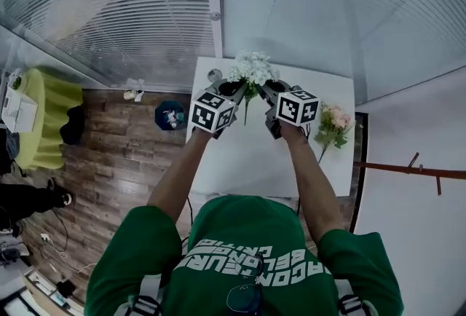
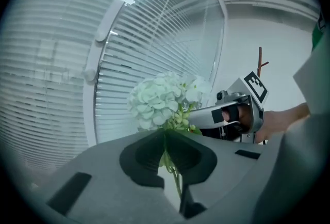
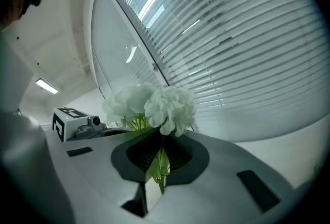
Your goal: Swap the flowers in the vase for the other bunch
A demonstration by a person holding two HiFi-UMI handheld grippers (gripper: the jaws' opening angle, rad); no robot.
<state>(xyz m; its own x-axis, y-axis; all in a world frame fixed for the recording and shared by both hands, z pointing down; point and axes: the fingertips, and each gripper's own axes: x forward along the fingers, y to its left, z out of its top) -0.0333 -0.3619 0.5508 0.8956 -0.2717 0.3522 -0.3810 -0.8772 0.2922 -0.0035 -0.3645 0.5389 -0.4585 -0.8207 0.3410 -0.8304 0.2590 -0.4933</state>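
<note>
1. The white hydrangea bunch is in the air before the window blinds, over the far part of the white table, with both claws on its stems.
2. The left gripper is closed tight on thin green stems just under the flower heads. The left gripper view shows the stems pinched between its pads and running down through the gap.
3. The right gripper is likewise clamped shut on stems of the same bunch, just beside the left one.
4. Handling, as I judge it: the bunch is light. The stems are thin, bendy and easy to crush or snap, and the heads are soft and bulky, so they will sway. The best hold is on the stems below the blooms, never on the petals, with firm but gentle pressure and the two claws moving together so the bunch is not pulled apart.
5. The pink bunch lies on the right side of the table, well apart from the white one.
6. A small round grey object stands at the table's far left corner. It may be the vase, but it is too small to tell.
7. A blue bin stands on the wooden floor to the left. Nothing blocks the table's near middle.
</note>
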